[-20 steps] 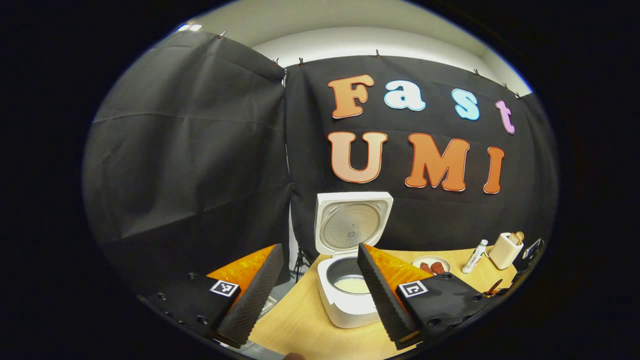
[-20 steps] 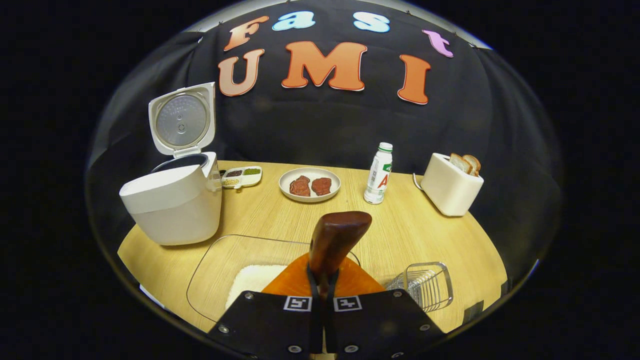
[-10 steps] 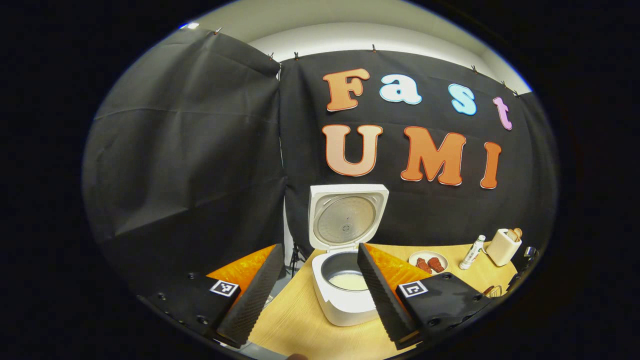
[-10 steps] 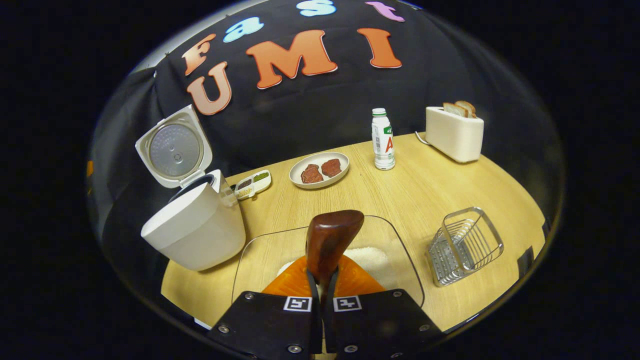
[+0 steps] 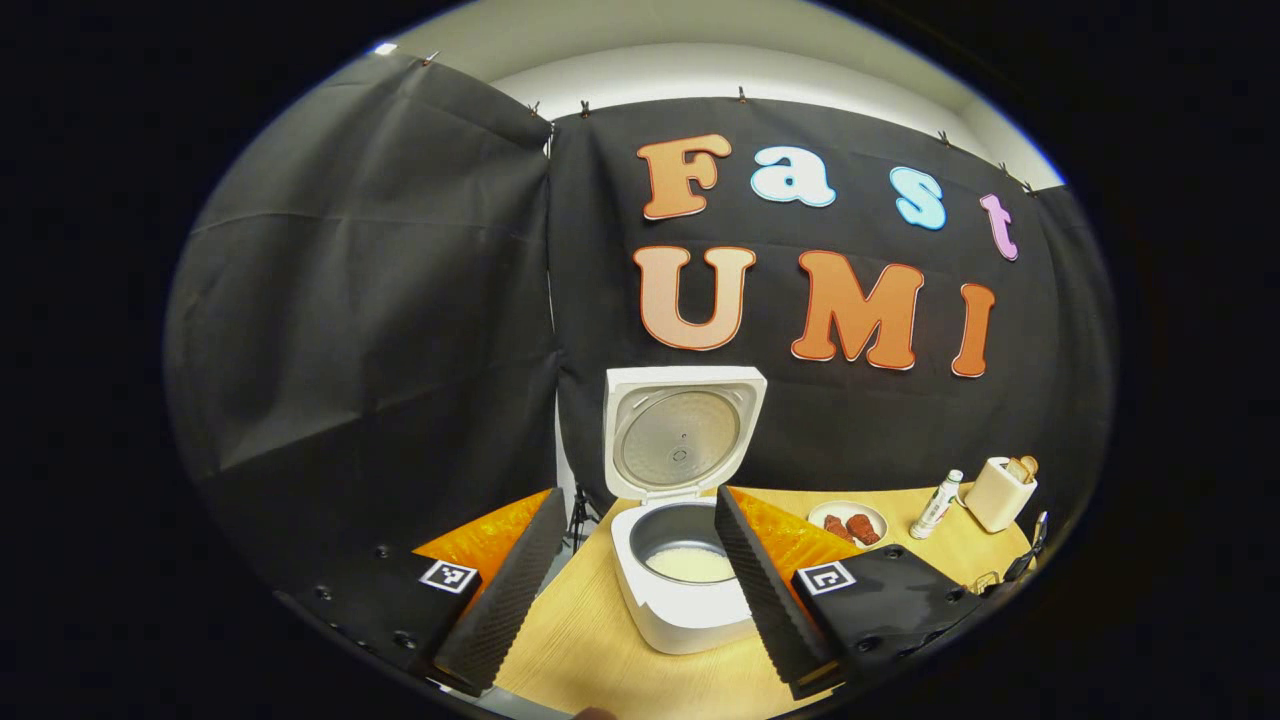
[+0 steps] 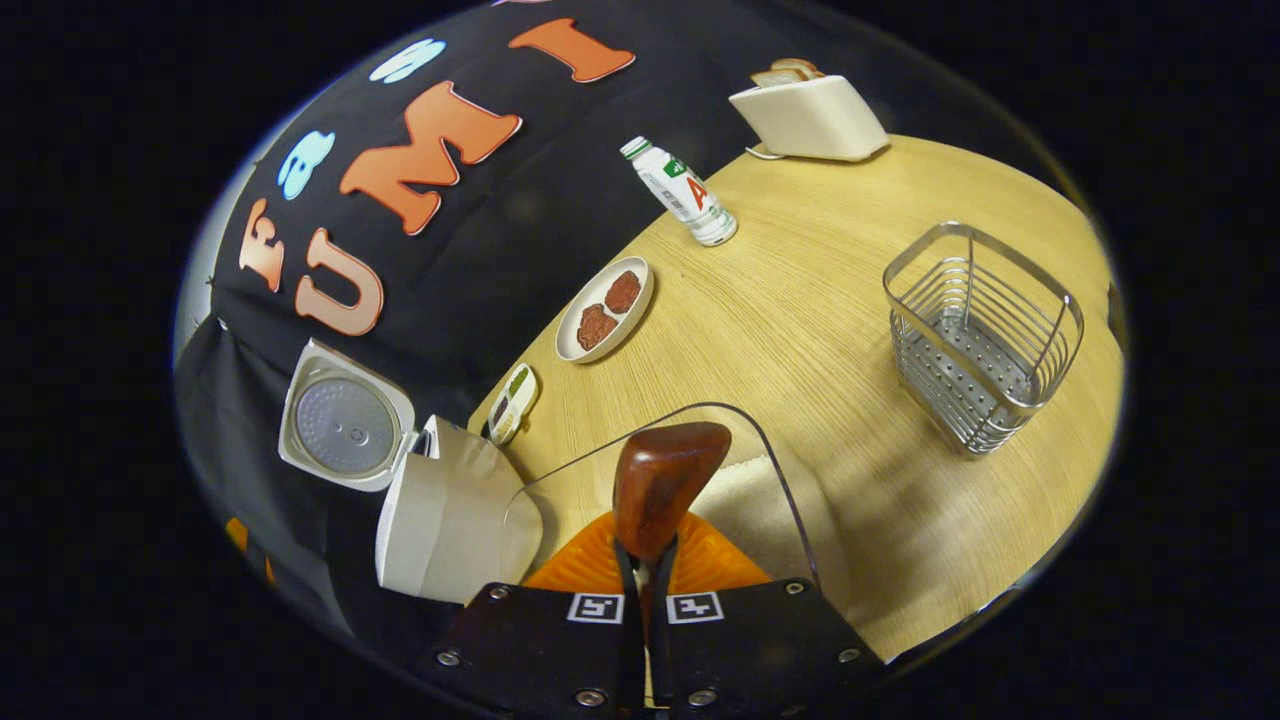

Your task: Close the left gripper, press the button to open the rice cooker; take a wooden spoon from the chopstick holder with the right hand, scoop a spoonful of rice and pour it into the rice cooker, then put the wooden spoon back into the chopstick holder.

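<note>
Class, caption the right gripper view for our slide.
Hand-held gripper grips wooden spoon above rice tray.

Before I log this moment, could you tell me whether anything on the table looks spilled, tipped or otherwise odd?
Nothing stands out. The rice cooker stands open with rice inside, the chopstick holder is upright, the bottle and toaster stand, and no rice lies on the table.

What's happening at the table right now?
The right tongs are shut on the wooden spoon, held over the glass dish of rice. The rice cooker stands open with rice already in its pot. The left tongs hang open in front of it. The metal chopstick holder stands empty.
</note>
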Available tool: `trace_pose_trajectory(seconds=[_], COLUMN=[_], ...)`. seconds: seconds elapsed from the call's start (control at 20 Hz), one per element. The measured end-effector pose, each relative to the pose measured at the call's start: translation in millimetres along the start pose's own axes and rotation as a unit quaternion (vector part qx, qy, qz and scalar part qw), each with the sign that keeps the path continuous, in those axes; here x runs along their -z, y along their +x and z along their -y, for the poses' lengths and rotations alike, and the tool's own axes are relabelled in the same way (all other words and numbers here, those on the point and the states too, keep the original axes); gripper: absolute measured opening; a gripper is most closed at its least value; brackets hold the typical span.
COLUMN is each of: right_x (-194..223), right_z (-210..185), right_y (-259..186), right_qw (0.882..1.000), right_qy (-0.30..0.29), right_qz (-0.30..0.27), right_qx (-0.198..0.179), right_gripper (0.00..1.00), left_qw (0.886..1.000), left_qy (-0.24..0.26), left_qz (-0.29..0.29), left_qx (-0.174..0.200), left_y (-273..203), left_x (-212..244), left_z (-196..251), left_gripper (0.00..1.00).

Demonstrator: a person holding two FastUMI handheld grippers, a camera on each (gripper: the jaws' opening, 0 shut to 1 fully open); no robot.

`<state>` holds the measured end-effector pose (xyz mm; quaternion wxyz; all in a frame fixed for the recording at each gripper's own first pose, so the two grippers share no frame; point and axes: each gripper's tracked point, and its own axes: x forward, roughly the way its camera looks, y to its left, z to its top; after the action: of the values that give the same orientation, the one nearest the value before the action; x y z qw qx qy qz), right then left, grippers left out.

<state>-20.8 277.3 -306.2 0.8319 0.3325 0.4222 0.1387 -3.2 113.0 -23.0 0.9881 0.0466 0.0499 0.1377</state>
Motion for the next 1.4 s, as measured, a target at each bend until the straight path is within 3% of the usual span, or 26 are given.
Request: trace_pose_trajectory(seconds=[0.15, 0.8, 1.4], right_x=[-13, -57, -97], right_z=[-9, -34, -143], right_y=[-7, -28, -30], right_qw=[0.999, 0.992, 0.987], right_qy=[0.036, 0.106, 0.105], right_qz=[0.006, 0.014, 0.003], right_qx=[-0.029, -0.067, -0.122], right_gripper=[0.02, 0.01, 0.01], left_qw=[1.000, 1.000, 0.999], left_qy=[-0.003, -0.017, -0.035], left_qz=[0.004, 0.010, 0.001], left_qx=[0.000, -0.005, 0.007], left_y=[-1, -3, 10], left_x=[-4, -7, 8], left_z=[1, -4, -8], left_gripper=[1.00, 1.00, 1.00])
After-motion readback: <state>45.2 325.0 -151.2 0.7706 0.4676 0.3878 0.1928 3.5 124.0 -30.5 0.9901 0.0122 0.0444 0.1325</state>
